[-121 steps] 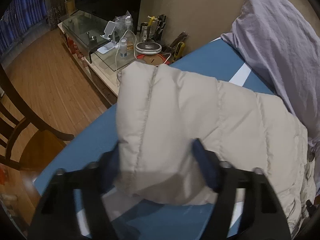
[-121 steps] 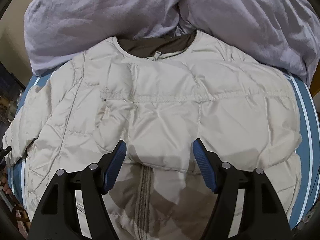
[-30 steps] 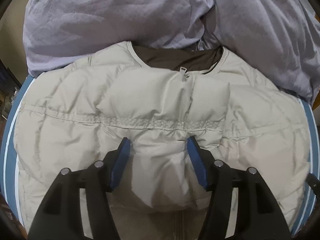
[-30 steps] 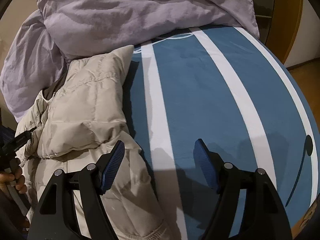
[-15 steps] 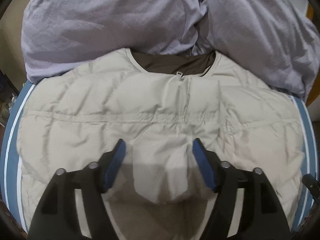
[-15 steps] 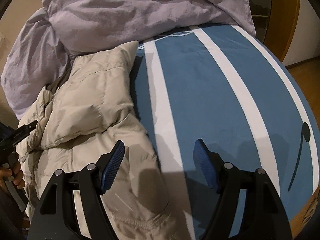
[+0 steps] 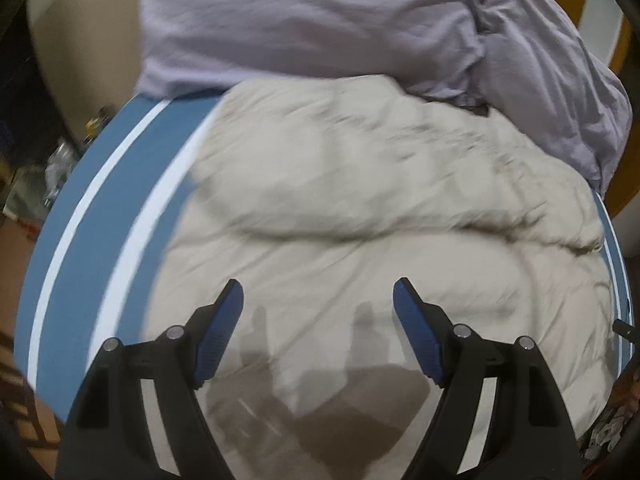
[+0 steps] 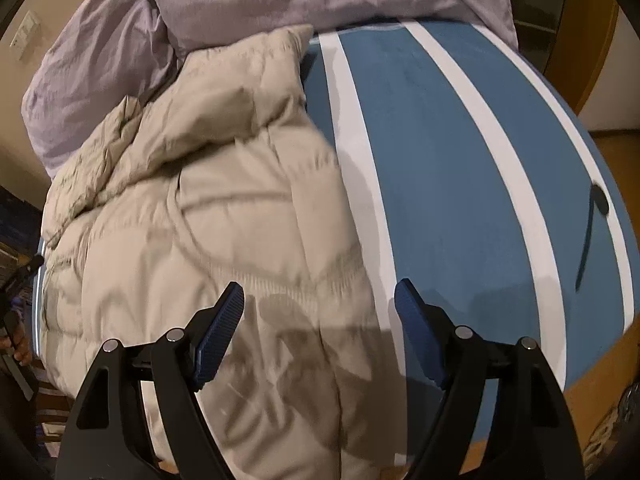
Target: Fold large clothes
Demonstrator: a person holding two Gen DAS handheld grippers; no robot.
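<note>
The left gripper (image 7: 318, 294) has let go of the folded sleeve; its jaws are opening with nothing between them. The beige down jacket (image 7: 380, 216) lies on the bed (image 8: 460, 152), just below the lilac duvet (image 7: 340, 20). The right gripper (image 8: 319, 295) jaws are also opening, empty, over the jacket's right edge. Both sleeves seem folded in, so probably the bottom half comes next.

left claw (image 7: 318, 300) released jacket (image 7: 360, 200), opening

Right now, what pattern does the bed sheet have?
Blue sheet with white stripes, clearest in the right wrist view.
</note>
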